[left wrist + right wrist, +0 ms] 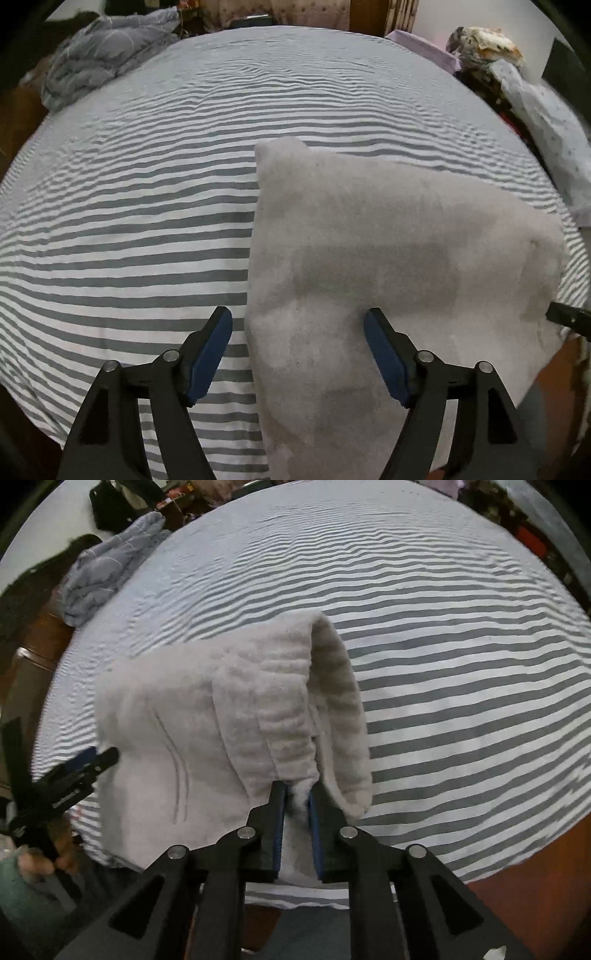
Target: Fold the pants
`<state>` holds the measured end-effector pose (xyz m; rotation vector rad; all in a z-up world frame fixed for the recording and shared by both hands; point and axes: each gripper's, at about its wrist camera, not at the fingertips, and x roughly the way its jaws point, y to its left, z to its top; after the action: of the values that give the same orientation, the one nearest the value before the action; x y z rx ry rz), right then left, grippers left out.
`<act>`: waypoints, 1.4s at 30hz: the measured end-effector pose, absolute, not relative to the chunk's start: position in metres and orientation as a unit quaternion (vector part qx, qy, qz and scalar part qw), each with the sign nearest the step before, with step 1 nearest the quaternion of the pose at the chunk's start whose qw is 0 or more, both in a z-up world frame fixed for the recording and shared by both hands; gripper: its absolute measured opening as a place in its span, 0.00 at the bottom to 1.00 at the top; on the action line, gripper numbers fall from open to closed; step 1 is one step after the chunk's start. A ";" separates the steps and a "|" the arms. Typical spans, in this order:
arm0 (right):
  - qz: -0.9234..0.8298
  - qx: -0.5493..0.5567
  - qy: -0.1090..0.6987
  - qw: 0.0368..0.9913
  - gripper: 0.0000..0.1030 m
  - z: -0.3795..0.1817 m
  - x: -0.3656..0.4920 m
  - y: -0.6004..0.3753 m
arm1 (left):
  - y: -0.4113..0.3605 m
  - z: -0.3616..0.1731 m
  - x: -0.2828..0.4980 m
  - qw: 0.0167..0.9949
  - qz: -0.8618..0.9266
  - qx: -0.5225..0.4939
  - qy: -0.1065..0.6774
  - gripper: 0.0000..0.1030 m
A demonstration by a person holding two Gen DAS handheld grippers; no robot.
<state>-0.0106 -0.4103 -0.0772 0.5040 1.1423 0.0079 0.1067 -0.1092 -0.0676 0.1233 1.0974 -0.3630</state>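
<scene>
Light grey fleece pants (388, 258) lie folded on the grey-and-white striped bed sheet (129, 240). My left gripper (297, 321) stands open above the pants' left edge, one finger over the sheet and the other over the fabric, its pads not touching. In the right wrist view the pants (192, 720) show their ribbed waistband curled over at the right. My right gripper (297, 797) is shut on a bunch of that waistband fabric at the near edge. The left gripper (92, 760) shows at the pants' left side, held by a hand (37, 864). The right gripper's tip (565, 315) peeks in at the right of the left wrist view.
A crumpled blue-grey blanket (107, 55) lies at the bed's far left corner. A heap of clothes (517, 81) and a lilac pillow (424, 48) sit at the far right. The bed's near edge drops to brown wood (535, 867). The striped sheet (461, 701) stretches right of the pants.
</scene>
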 end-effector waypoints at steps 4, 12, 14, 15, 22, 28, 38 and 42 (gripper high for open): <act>0.029 0.309 0.494 0.812 0.58 -0.070 -0.036 -0.443 | -0.084 -0.058 0.112 0.834 -0.197 0.014 0.515 0.73; 0.118 0.397 0.501 0.760 0.60 -0.119 -0.045 -0.470 | -0.040 -0.072 0.131 0.773 -0.262 -0.114 0.567 0.73; 0.137 0.417 0.495 0.750 0.60 -0.132 -0.043 -0.470 | -0.041 -0.080 0.134 0.757 -0.275 -0.131 0.577 0.73; 0.141 0.422 0.490 0.749 0.60 -0.137 -0.042 -0.468 | -0.042 -0.084 0.136 0.750 -0.281 -0.139 0.582 0.73; 0.184 0.439 0.467 0.745 0.66 -0.159 -0.023 -0.463 | -0.058 -0.102 0.147 0.737 -0.296 -0.147 0.590 0.73; 0.204 0.456 0.444 0.744 0.56 -0.169 -0.001 -0.458 | -0.078 -0.103 0.144 0.755 -0.298 -0.124 0.571 0.76; 0.182 0.408 0.445 0.776 0.39 -0.103 0.004 -0.435 | -0.076 -0.071 0.138 0.774 -0.299 -0.145 0.539 0.20; 0.185 0.385 0.444 0.788 0.38 -0.072 0.016 -0.420 | -0.072 -0.057 0.136 0.778 -0.309 -0.154 0.525 0.19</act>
<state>0.0156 -0.4203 -0.0721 0.8291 0.9577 0.3986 0.1364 -0.0722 -0.0567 -0.3321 1.1349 -0.6683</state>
